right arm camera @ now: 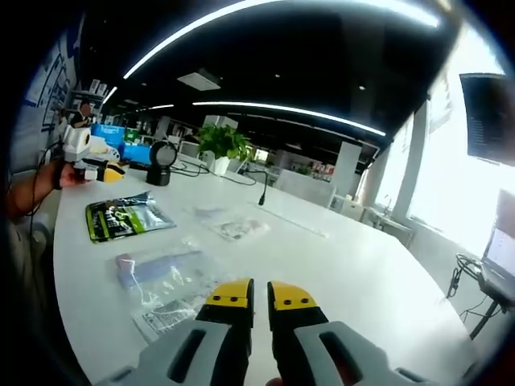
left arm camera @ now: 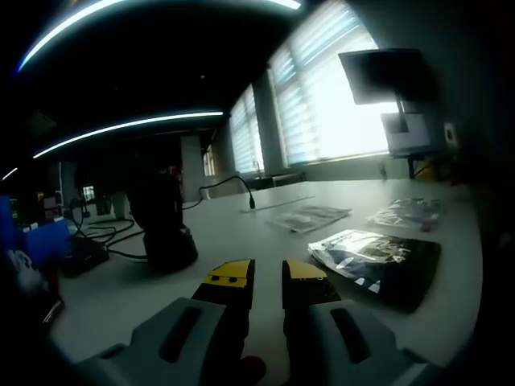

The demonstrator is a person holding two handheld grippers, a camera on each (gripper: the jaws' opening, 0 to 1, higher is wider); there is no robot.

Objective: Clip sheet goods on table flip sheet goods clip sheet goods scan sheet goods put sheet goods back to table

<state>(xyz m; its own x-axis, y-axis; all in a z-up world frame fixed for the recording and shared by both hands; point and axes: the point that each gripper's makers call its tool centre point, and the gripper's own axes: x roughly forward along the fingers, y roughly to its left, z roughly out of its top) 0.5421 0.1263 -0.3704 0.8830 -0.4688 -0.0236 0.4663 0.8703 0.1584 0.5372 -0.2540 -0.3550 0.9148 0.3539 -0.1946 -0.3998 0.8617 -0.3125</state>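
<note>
Several flat packets are lying spread out on the white table [right arm camera: 378,273], each apart from its neighbours, probably so that a jaw can be slipping under one edge without disturbing the rest. In the right gripper view a green-and-black packet [right arm camera: 125,215] is resting toward the left, a clear one [right arm camera: 233,227] is sitting farther back, and a clear bag with a blue strip [right arm camera: 165,277] is lying just ahead and to the left of the right gripper [right arm camera: 260,295], whose yellow-tipped jaws are nearly pressed together and pinching nothing. That nearest bag is looking like the one to be clipped first. At the left edge of that view the left gripper [right arm camera: 98,165] is hovering in a person's hand near a black scanner stand [right arm camera: 162,159], likely kept close for the scan step. In the left gripper view a dark glossy packet [left arm camera: 378,264] is lying to the right of the left gripper, near but not touching, with paler packets [left arm camera: 310,217] beyond; its jaws are standing slightly parted, holding nothing.
</note>
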